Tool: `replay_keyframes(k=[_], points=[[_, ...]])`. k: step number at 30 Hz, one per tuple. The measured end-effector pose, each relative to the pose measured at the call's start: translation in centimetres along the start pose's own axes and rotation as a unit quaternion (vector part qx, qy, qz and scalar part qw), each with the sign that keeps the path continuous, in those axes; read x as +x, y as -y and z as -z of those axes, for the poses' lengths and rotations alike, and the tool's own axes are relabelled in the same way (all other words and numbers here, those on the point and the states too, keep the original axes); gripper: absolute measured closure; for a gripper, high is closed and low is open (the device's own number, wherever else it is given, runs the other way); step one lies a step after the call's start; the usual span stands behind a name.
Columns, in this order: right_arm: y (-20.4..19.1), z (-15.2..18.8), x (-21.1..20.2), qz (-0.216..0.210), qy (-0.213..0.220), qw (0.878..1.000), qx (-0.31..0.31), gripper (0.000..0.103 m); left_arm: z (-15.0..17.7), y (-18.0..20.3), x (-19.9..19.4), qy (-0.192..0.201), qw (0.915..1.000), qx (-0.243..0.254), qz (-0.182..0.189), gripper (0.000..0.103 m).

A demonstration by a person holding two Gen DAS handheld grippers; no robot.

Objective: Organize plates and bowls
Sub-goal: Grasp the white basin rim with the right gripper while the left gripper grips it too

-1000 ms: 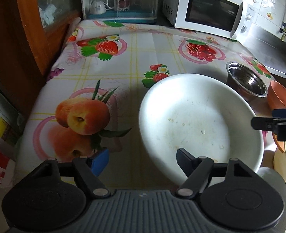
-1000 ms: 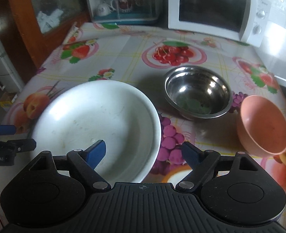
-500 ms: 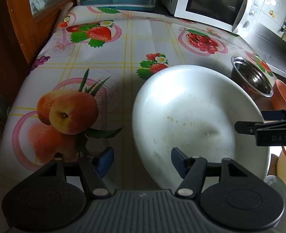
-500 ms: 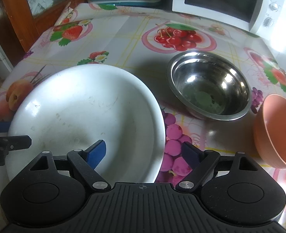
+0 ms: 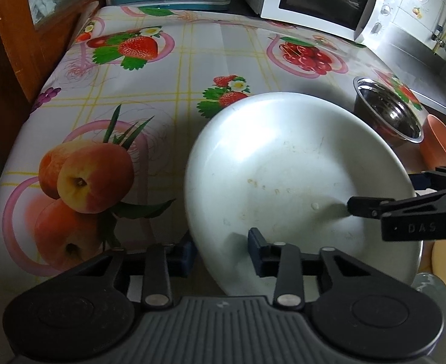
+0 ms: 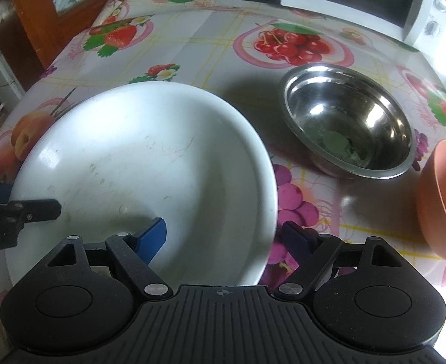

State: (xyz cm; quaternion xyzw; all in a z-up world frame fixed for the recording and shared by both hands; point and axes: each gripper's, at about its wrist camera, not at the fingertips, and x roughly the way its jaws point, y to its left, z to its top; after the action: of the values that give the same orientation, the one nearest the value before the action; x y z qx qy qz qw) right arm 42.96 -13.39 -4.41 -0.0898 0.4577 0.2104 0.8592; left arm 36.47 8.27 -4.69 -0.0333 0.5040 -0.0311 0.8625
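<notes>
So both grippers are working the same big white plate (image 5: 298, 182), which sits on the fruit-print tabletop (image 5: 168, 69) close to its near edge. Makes sense to go two-handed, since it's wide and shallow and one pinch on the rim would probably let it tip.

The left gripper (image 5: 221, 251) straddles the plate's near-left rim, one blue pad outside and one over the inside. Its jaws have just been closing with the rim between them, but there's a visible gap on the inner side, so I'd say it's not actually clamped yet.

The right gripper (image 6: 223, 239) is doing the mirror thing on the near-right rim: one pad inside the plate, the other outside over the printed grapes, jaws wide and not pressing on anything.

Toward the right edge of the tabletop there's a steel bowl (image 6: 347, 121), apart from the plate, and an orange bowl (image 6: 441, 200) past that, near the steel one. My guess is the plate gets lifted and the bowls get nested or stacked somewhere; can't tell which from here.
</notes>
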Motion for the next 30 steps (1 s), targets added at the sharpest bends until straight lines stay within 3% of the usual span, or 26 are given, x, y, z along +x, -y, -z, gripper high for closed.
replay_keyframes(k=[14,30], points=[[-1.8,0.5,-0.9,0.0,0.015,1.0,-0.024,0.022,0.4,0.2,-0.5,0.007,0.9999,0.001,-0.012,0.068],[-5.1,1.8,-6.0,-0.006,0.042,0.998,-0.047,0.022,3.1,-0.8,-7.2,0.038,0.9989,0.003,-0.028,0.067]])
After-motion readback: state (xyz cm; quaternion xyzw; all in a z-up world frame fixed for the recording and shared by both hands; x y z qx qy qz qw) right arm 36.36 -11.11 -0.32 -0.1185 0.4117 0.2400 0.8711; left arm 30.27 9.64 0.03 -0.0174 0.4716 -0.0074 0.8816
